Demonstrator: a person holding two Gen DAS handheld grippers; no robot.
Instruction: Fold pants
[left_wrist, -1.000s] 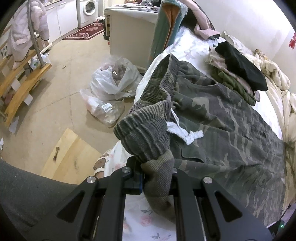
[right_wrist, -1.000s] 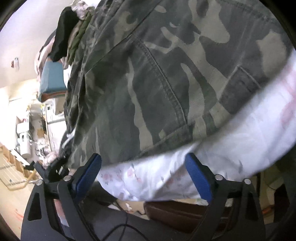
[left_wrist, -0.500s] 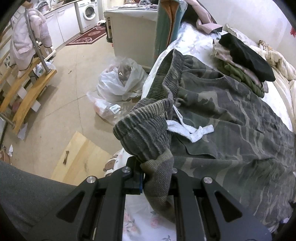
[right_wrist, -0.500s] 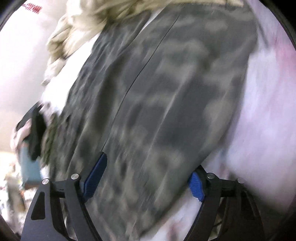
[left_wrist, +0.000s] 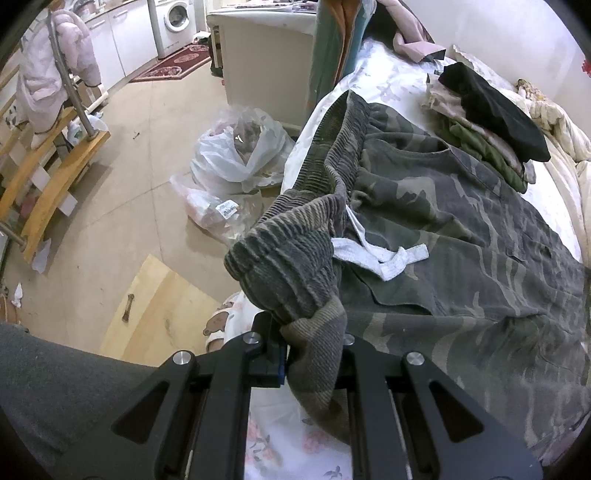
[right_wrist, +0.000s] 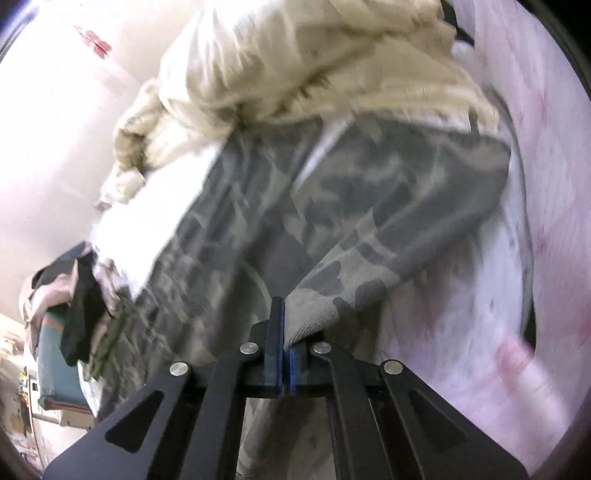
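A bed (left_wrist: 388, 85) covered in a white sheet with a pale pink flower print is carrying everything. Camouflage pants (left_wrist: 461, 236) are lying spread across it, their ribbed waistband bunching near the bed's floor-side edge and a white drawstring (left_wrist: 380, 254) trailing over the fabric. Just beyond the pants, a pile of folded clothes (left_wrist: 484, 122) topped by a black garment is sitting on the sheet. A cream quilt (right_wrist: 280, 77) is lying crumpled along the wall side, touching the pants' leg end.
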